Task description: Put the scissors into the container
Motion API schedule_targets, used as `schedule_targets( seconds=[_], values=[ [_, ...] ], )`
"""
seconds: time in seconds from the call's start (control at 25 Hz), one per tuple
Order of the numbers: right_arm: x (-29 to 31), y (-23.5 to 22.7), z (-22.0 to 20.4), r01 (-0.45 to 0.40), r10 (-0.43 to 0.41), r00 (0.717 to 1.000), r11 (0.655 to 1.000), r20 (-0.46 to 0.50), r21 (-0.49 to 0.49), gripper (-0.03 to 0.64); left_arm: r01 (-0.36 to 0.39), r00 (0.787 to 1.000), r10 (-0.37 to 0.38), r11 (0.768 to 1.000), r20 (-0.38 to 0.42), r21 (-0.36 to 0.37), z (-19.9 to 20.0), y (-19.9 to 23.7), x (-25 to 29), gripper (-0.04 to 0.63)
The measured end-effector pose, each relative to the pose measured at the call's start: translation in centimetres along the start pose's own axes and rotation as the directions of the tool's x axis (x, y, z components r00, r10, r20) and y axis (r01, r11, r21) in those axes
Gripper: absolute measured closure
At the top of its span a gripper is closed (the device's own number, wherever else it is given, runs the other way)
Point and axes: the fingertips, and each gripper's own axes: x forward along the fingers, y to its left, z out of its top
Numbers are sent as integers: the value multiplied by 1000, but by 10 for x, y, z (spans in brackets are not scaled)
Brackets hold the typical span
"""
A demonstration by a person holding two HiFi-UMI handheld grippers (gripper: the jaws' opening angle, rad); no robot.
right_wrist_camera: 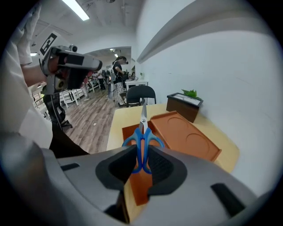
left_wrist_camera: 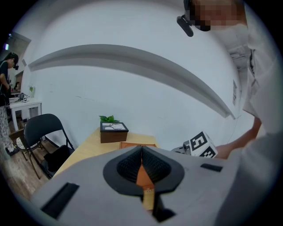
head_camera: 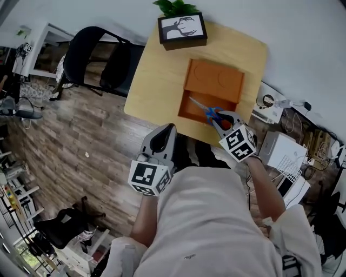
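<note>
Where the plank floor fills the left of the head view, a black folding chair stands just beside the left edge of a light wooden table. Nearer the person, off the table's near edge, the left gripper hangs over the floor with its marker cube toward the body. In the left gripper view its ribbed pads meet at the tips, and the gripper carries nothing.

At the table's far edge sits a dark box with an antler picture on top, and a green plant just behind it. In the middle of the table lies the orange container. Its far half is a flat panel with two round recesses, and its near half is an open compartment.

The blue-handled scissors are over that open compartment, at its near right corner, with the blades pointing away from the person. The right gripper is clamped on the handles. In the right gripper view the two blue loops sit pinched between the dark pads, and the blades reach out over the container. Whether the blade tips touch the container's floor cannot be told. White boxes and cables lie on the floor to the right of the table.
</note>
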Motion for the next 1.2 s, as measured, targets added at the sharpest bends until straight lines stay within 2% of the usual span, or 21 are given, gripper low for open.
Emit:
schedule_targets(
  seconds=[0.28, 0.6, 1.2],
  values=[
    [23, -4, -29, -54, 49, 996, 996, -76, -66, 537, -21, 1000, 21, 1000, -4, -22, -12, -13, 7, 588],
    [43, -6, -50, -79, 65, 985, 993, -159, -84, 537, -39, 999, 39, 999, -4, -37, -18, -13, 9, 588],
    [71, -8, -68, -125, 67, 946, 978, -318, -167, 537, -28, 1000, 28, 998, -2, -59, -24, -15, 18, 588]
  ],
)
